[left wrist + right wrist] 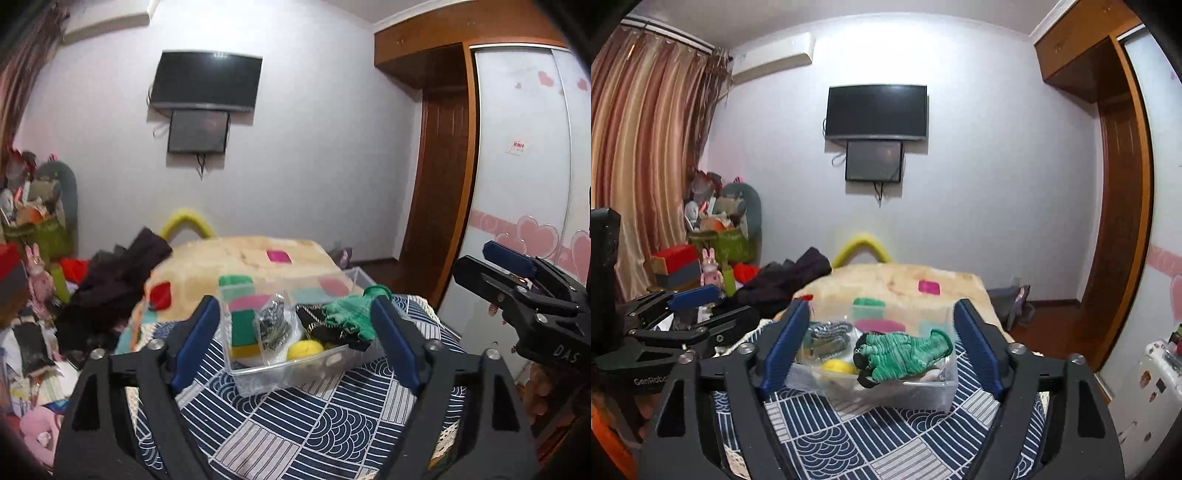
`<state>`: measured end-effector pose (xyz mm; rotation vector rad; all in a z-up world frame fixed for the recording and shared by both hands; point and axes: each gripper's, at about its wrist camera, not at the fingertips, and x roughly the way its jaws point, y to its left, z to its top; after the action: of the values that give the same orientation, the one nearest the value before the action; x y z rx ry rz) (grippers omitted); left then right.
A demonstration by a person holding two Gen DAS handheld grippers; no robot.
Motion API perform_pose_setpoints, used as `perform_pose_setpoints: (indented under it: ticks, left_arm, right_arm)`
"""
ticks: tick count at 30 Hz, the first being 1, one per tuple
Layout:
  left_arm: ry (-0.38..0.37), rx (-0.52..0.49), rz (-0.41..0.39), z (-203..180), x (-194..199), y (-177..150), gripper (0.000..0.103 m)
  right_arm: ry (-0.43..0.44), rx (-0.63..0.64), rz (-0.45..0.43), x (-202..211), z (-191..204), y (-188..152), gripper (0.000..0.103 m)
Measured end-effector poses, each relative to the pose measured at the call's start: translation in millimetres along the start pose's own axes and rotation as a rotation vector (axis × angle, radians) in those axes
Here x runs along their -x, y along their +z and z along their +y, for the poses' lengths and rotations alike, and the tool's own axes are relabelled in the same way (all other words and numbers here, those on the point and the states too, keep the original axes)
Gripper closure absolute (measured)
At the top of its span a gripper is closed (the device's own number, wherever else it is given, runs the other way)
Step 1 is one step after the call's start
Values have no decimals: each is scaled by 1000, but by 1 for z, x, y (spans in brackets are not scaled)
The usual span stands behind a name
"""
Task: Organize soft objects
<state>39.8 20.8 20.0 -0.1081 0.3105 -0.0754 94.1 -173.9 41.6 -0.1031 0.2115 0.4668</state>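
Both tools gape wide, empty: left tool (295, 332), right tool (881, 347); green glove (905, 354) lies in clear bin (923, 397).

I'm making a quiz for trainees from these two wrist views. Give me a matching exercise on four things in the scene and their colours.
Things:
1. glove draped over the clear box
2. ball inside the box
3. fingers of the right gripper
4. screen on the wall

Colours:
A. black
B. yellow
C. green
D. blue

Pairs: 1-C, 2-B, 3-D, 4-A
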Motion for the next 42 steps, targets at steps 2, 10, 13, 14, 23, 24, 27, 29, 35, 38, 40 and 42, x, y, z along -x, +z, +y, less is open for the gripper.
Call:
perform_pose_setpoints:
  ticks: [2, 10, 13, 14, 23, 24, 27, 29, 35, 38, 40, 42]
  left_arm:
    - [15, -13, -26, -3, 12, 1, 8]
    - [48, -43, -53, -12, 30, -4, 2]
    - [47, -46, -49, -13, 31, -7, 1]
    - [43, -46, -47, -14, 31, -9, 1]
    - [40, -43, -46, -16, 32, -11, 1]
    - [40, -42, -45, -16, 33, -11, 1]
    - [41, -37, -48, -15, 35, -10, 1]
    - [41, -36, -48, -14, 35, -10, 1]
    - [40, -38, -48, -14, 36, -10, 1]
    - [40, -36, -48, -14, 36, -10, 1]
    - [39, -36, -49, -14, 36, -10, 1]
    - [40, -37, -48, -14, 36, -9, 1]
  right_arm:
    - [-1, -5, -15, 5, 1, 0, 19]
    - [-6, -28, -23, 11, 4, -9, 3]
    - [-20, -33, -33, 14, 4, -13, 0]
    - [-21, -34, -31, 16, 4, -15, 0]
    - [-27, -49, -28, 23, 1, -19, 0]
    - [-29, -48, -27, 23, 1, -20, 0]
    - [-29, -48, -25, 24, 2, -20, 0]
    - [-30, -48, -26, 24, 2, -20, 0]
    - [-29, -47, -26, 25, 2, -19, 0]
    - [-29, -48, -25, 24, 2, -20, 0]
    - [-29, -48, -25, 24, 2, -19, 0]
    - [-28, -48, -24, 24, 2, -20, 0]
